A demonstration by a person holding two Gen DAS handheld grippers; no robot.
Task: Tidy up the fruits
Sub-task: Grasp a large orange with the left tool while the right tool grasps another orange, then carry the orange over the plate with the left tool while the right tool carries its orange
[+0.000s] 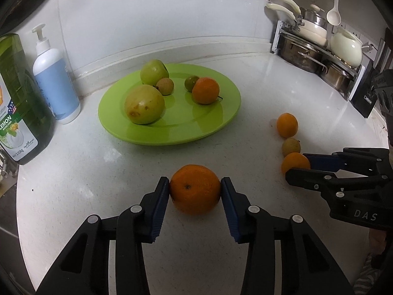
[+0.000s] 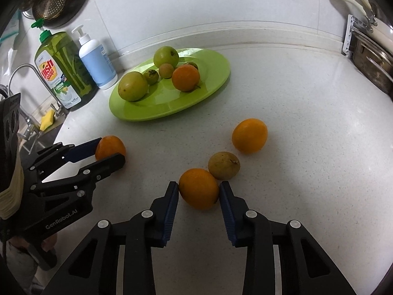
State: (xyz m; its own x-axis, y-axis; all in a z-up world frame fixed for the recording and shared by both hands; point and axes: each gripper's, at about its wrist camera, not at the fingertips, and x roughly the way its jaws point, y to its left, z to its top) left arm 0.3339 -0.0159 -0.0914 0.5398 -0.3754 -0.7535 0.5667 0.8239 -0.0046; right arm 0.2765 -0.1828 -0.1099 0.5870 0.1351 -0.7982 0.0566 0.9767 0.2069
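Note:
A green plate (image 1: 211, 125) (image 2: 211, 83) on the white counter holds two green apples, an orange and small brownish fruits. My left gripper (image 1: 195, 186) is shut on an orange (image 1: 195, 189) that rests on the counter; it also shows in the right wrist view (image 2: 110, 146). My right gripper (image 2: 199, 188) has its pads against a second orange (image 2: 199, 188), also on the counter (image 1: 296, 162). A brown fruit (image 2: 224, 165) touches that orange. A third loose orange (image 2: 249, 135) lies beyond.
A blue-white pump bottle (image 1: 55, 73) and a green dish soap bottle (image 2: 62, 71) stand left of the plate. A rack of pots (image 1: 319, 56) is at the back right. A sink tap and yellow sponge (image 2: 48, 119) are at the far left.

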